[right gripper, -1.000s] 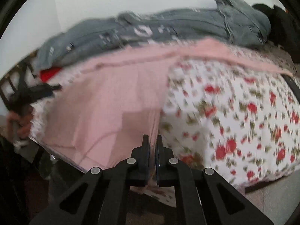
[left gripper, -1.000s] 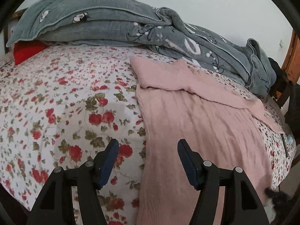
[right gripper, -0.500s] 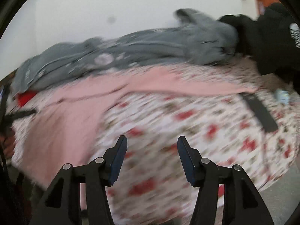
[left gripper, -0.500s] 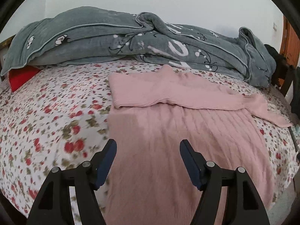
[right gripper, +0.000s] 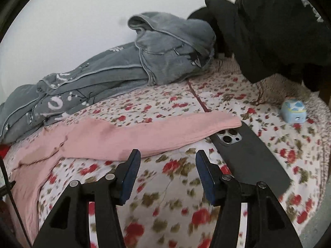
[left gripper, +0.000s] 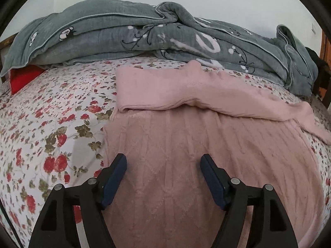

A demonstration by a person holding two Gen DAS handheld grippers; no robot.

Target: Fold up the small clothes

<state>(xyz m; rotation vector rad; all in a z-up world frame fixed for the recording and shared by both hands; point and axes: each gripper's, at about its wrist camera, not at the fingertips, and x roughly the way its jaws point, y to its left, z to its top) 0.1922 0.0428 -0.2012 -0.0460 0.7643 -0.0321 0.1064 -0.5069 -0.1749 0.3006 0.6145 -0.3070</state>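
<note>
**Pink sweater flat on the bed**

The pink sweater [left gripper: 206, 148] lies spread on the floral sheet [left gripper: 51, 124], one sleeve [right gripper: 157, 134] touching a phone [right gripper: 254, 157]. The left gripper [left gripper: 163, 163] is opening above it, empty; the right gripper [right gripper: 168, 161] stands apart, empty. A grey quilt [left gripper: 144, 37] lies behind.

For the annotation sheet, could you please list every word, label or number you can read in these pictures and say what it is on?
Grey quilt: large white letters, only an "O" is clear; the rest is folded away.
Black garment: white print at the picture's edge, cut off and unreadable.
Phone, pink sweater and small blue box: no readable text.
</note>
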